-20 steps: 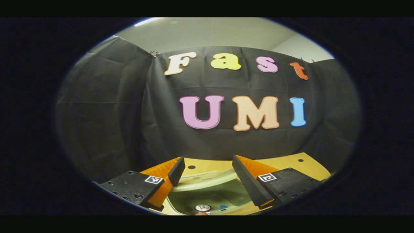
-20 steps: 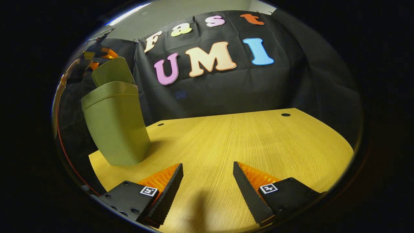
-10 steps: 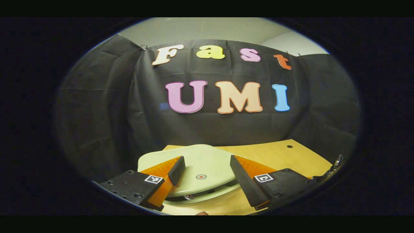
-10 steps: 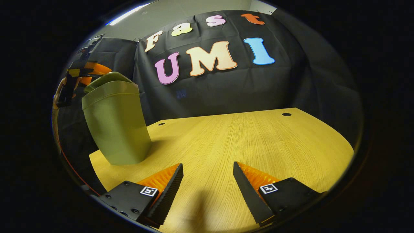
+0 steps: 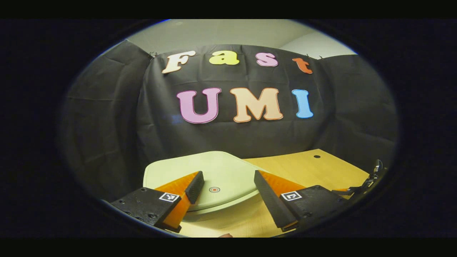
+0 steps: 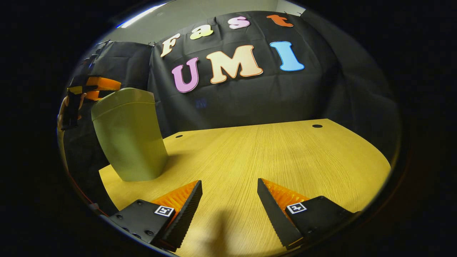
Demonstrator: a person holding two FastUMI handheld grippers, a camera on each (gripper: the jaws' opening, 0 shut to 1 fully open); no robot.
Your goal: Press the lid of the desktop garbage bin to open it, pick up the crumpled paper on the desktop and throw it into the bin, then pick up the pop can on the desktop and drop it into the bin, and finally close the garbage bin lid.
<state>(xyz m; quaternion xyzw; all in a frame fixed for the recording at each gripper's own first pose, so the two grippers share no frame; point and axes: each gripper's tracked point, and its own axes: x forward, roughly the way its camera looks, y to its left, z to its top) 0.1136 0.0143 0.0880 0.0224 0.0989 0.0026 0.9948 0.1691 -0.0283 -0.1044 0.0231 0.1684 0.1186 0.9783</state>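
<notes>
The pale green bin [image 6: 130, 139] stands at the table's left end in the right gripper view, with its lid down flat on top. In the left gripper view the lid [image 5: 217, 167] lies just below and ahead of my left gripper [image 5: 228, 180], which is open, its fingers spread either side of a small round red mark [image 5: 214, 189] on the lid. I cannot tell whether the fingers touch the lid. From the right gripper view, the left gripper [image 6: 94, 87] hovers by the bin's top left edge. My right gripper [image 6: 229, 185] is open low over the table, holding nothing.
The yellow wooden table [image 6: 285, 153] stretches right of the bin, with small round holes near its far edge [image 6: 316, 126]. Black cloth walls close the booth behind and at the sides. The right gripper's body [image 5: 371, 176] shows at the right edge of the left gripper view.
The bin's lid has swung from upright down to flat on the bin. The left gripper came down with it. The right gripper stayed still.
</notes>
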